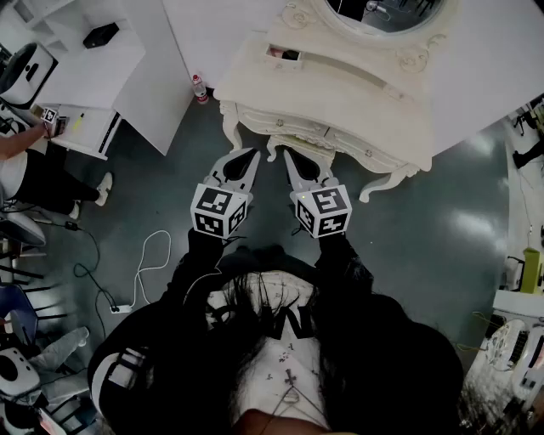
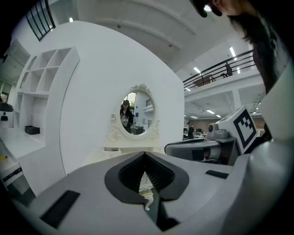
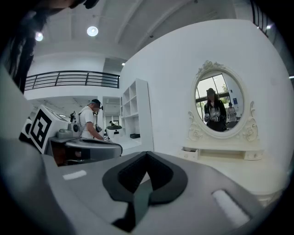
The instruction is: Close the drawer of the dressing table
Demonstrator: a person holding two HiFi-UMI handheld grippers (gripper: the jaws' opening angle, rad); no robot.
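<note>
A cream dressing table [image 1: 340, 93] with an oval mirror [image 1: 387, 13] stands against the white wall ahead of me. A small drawer [image 1: 283, 54] on its top at the left shows a dark opening and stands pulled out; it also shows as the small drawer [image 3: 189, 153] below the mirror [image 3: 219, 103]. My left gripper [image 1: 253, 154] and right gripper [image 1: 287, 154] are side by side, both shut and empty, their tips just short of the table's carved front edge. The left gripper [image 2: 145, 156] looks toward the mirror [image 2: 135, 112], and the right gripper [image 3: 147, 156] does too.
A small bottle [image 1: 198, 87] stands on the floor by the table's left leg. White shelving and a desk [image 1: 85, 51] lie to the left, with a seated person [image 1: 25, 161]. A white cable [image 1: 149, 263] runs across the dark floor. Another person [image 3: 89, 121] works in the background.
</note>
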